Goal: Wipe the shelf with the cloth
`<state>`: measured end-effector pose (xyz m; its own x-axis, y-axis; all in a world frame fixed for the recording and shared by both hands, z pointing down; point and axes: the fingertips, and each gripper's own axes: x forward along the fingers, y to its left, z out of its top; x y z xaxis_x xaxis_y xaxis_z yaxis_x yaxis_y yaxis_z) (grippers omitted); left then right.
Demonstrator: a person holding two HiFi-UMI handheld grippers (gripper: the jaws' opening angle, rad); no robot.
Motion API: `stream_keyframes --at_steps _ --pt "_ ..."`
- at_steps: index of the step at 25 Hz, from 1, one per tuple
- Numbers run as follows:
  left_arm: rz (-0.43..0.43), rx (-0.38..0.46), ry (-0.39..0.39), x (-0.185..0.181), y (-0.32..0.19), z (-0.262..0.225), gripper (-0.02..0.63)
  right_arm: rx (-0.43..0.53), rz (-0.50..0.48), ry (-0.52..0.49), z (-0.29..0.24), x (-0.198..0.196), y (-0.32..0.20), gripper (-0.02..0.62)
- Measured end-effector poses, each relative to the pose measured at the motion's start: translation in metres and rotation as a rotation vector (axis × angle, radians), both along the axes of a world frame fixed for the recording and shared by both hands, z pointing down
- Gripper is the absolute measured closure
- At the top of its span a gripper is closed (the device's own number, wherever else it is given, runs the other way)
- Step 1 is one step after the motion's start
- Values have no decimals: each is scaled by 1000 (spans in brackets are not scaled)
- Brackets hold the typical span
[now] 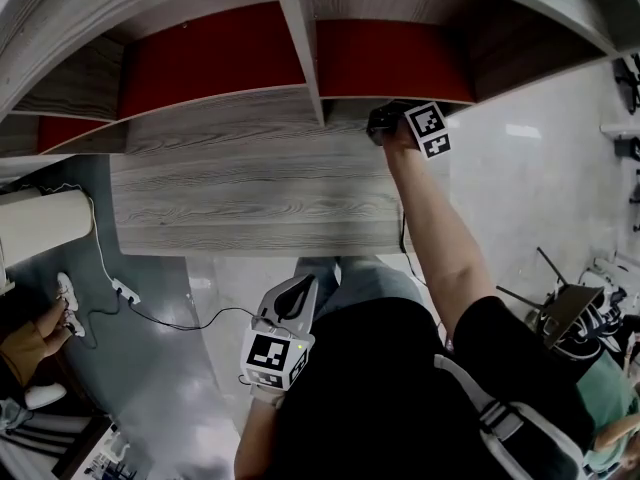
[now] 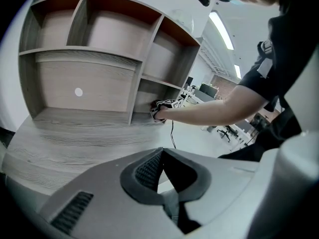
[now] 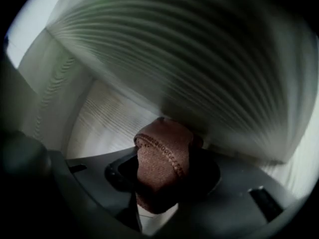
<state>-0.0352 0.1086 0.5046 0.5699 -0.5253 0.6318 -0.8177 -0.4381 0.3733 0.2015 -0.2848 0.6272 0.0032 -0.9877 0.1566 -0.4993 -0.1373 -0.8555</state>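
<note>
The wooden shelf unit (image 1: 250,183) has grey wood-grain boards and red back panels. My right gripper (image 1: 385,123) reaches into its lower right compartment, against the board. In the right gripper view the right gripper (image 3: 162,171) is shut on a bunched brown cloth (image 3: 162,156), with blurred wood grain close around it. My left gripper (image 1: 300,293) hangs low near my body, away from the shelf, jaws together with nothing between them. The left gripper view looks past the left gripper (image 2: 167,176) at the shelf (image 2: 84,128), where the right gripper (image 2: 162,108) sits in a compartment.
A white cable and power strip (image 1: 125,290) lie on the floor at the left, near another person's shoes (image 1: 62,303). A pale cylinder (image 1: 45,223) stands beside the shelf. An office chair (image 1: 560,308) is at the right.
</note>
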Motion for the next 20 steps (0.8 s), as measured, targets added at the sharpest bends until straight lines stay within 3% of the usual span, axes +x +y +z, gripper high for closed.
stream_keyframes --at_steps 7,18,20 --pt "-30 -12 -8 -4 3 2 598 -104 -72 -29 28 -24 0 440" --pt "-79 -18 -15 -13 7 3 598 -204 -515 -70 50 -160 14 442" --pt "-87 -18 -16 -15 8 3 598 -210 -558 -89 50 -179 19 442"
